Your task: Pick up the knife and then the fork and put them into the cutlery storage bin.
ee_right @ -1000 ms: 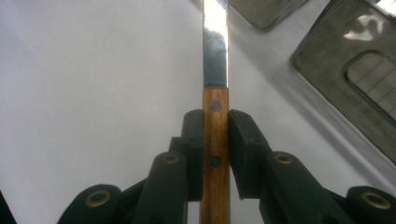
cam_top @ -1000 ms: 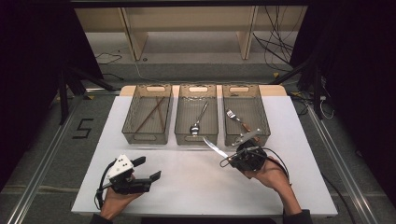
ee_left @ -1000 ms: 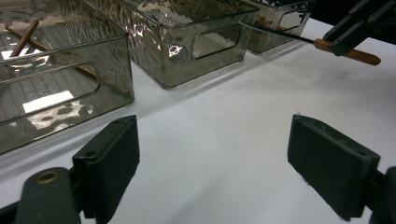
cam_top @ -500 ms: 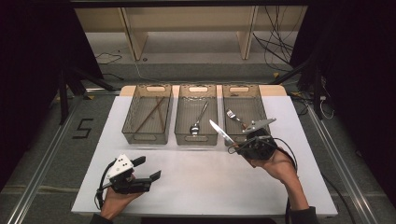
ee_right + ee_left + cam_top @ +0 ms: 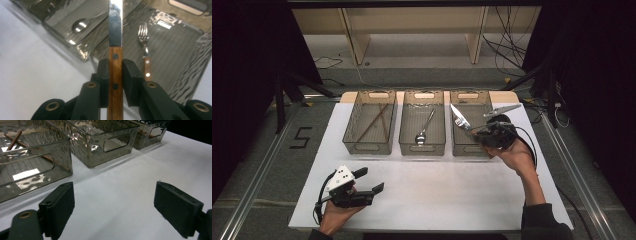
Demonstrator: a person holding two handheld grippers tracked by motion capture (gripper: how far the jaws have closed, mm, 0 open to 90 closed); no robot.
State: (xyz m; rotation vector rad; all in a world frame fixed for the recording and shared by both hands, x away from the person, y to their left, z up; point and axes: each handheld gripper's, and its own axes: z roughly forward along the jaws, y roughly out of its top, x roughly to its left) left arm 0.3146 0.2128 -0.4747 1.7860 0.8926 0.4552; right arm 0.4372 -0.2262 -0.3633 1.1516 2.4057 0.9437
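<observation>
My right gripper [image 5: 479, 131] is shut on a knife [image 5: 460, 118] with a wooden handle [image 5: 115, 65], both pads pressing the handle's sides. It hangs in the air over the right bin [image 5: 471, 147], with the steel blade [image 5: 115, 22] pointing up and left. Below it in that bin lies a fork [image 5: 145, 47] with a wooden handle. My left gripper [image 5: 371, 180] rests at the front left of the white table [image 5: 437, 200]. It stands open, with nothing between its pads [image 5: 60, 205].
Three smoky clear bins stand in a row at the back of the table. The left bin [image 5: 354, 135] holds brown chopsticks [image 5: 373, 122]. A spoon [image 5: 424, 130] lies in the middle bin [image 5: 408, 135]. Shelving and cables lie beyond the table.
My right gripper has risen with the knife and moved right and back, from the table in front of the bins to above the right bin. The left gripper has stayed put.
</observation>
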